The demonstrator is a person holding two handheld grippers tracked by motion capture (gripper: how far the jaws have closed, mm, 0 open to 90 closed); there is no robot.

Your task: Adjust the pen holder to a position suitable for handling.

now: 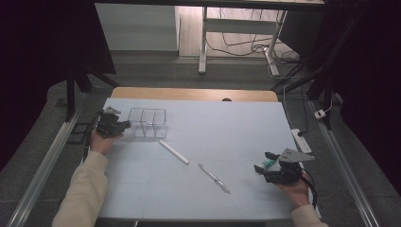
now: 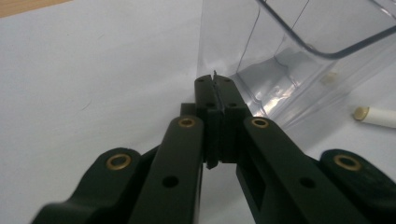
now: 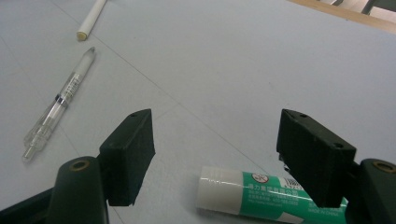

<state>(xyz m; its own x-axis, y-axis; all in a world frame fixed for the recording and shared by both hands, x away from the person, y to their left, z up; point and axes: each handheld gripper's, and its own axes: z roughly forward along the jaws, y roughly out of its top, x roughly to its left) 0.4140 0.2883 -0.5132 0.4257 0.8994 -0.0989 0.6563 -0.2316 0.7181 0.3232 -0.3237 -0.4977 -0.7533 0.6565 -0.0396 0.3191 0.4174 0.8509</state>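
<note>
bench (image 1: 236, 123) was covered by a pale blue-grey matte sheet with faint grid lines; a strip of bare wood showed at its far edge.

clear plastic organizer (image 1: 148, 122) stood upright at the far left of the sheet: thin glossy walls, rounded rim, inner dividers making several compartments. left gripper (image 1: 124, 126) sat just beside its left wall, held by the left hand (image 1: 101, 141). in the left gripper view the black jaws were pressed together at the organizer's corner edge (image 2: 261, 70); whether they pinched the wall or just met beside it could not be told.

white stick (image 1: 173, 152), slim, cylindrical, matte, lay diagonally near bench centre; its cream end (image 2: 360, 112) was close to the organizer's base. clear pen (image 1: 214, 178) with see-through barrel lay just right of it, roughly parallel, apart from it.

right gripper (image 1: 263, 162) was at the near right, jaws spread wide. a glue-stick tube (image 3: 261, 193), smooth, green label with white cap, lay on the sheet between the jaws, low in the right gripper view; contact could not be told.

open sheet was broad across the far right and centre.
</note>
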